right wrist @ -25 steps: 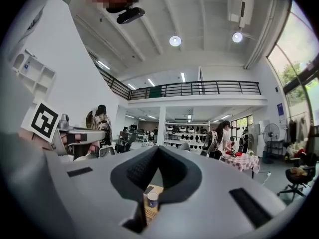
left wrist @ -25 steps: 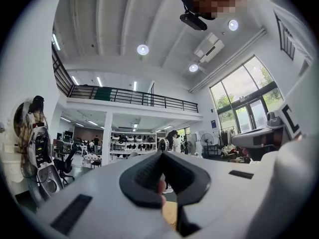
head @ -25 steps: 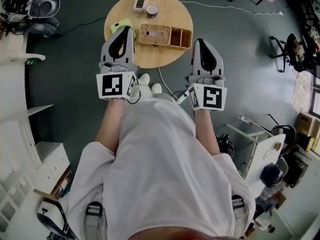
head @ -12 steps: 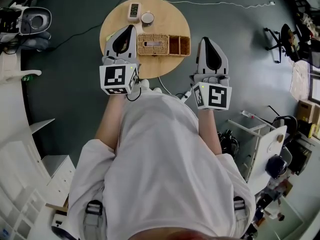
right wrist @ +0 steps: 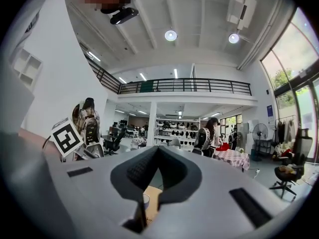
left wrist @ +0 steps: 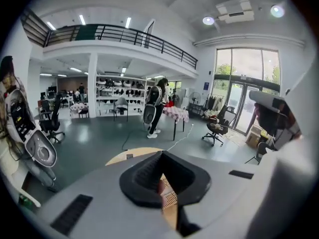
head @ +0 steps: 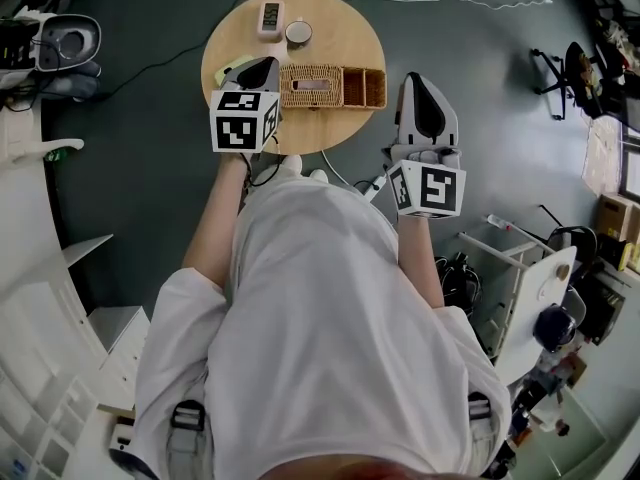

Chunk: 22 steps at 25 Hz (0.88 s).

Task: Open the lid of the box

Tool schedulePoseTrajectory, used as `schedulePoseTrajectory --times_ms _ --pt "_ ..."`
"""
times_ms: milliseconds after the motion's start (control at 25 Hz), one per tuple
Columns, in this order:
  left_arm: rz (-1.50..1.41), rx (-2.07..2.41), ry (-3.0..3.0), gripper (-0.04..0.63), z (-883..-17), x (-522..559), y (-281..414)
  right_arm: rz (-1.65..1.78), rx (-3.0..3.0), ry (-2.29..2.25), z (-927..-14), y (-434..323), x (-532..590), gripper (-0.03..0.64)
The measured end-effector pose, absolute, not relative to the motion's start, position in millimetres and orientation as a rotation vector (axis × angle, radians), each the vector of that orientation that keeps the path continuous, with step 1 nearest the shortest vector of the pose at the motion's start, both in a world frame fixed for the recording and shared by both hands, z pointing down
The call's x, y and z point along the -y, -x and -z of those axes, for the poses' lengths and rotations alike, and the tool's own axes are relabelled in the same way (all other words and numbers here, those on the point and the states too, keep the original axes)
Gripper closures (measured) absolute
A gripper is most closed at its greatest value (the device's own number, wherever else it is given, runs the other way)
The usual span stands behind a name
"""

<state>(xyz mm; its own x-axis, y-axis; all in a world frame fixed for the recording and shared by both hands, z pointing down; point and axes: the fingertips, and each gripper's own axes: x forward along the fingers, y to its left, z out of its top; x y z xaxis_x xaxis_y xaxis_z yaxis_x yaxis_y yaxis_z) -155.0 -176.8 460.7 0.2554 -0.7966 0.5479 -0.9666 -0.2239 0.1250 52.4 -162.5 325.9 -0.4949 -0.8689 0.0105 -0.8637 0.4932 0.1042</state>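
Observation:
A wicker box (head: pixel 308 85) with a woven lid lies on the round wooden table (head: pixel 340 38), and two open compartments (head: pixel 363 87) adjoin it on the right. My left gripper (head: pixel 266 66) is shut and empty, tipped down over the table's near left edge, just left of the box and apart from it. In the left gripper view the closed jaws (left wrist: pixel 160 154) leave a slit that shows a strip of the wicker box (left wrist: pixel 170 199). My right gripper (head: pixel 419 78) hangs off the table's right side over the floor, shut and empty (right wrist: pixel 158 152).
On the table's far side sit a small white clock-like device (head: pixel 270 18) and a round cup (head: pixel 297 33). A green item (head: pixel 230 66) lies by the left gripper. A white cable (head: pixel 420 0) crosses the floor beyond. Shelving (head: pixel 40 268) stands left, a chair (head: pixel 560 73) right.
My left gripper has moved forward over the table edge and tipped downward, so its marker cube now faces up. The right gripper has barely moved.

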Motion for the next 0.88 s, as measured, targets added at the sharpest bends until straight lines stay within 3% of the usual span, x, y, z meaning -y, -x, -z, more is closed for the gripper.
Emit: schedulePoseTrajectory --times_ms 880 --pt "-0.975 0.96 -1.905 0.6 -593.5 157.0 141.5 -0.028 2.579 -1.531 -371.2 -63.6 151.0 0.618"
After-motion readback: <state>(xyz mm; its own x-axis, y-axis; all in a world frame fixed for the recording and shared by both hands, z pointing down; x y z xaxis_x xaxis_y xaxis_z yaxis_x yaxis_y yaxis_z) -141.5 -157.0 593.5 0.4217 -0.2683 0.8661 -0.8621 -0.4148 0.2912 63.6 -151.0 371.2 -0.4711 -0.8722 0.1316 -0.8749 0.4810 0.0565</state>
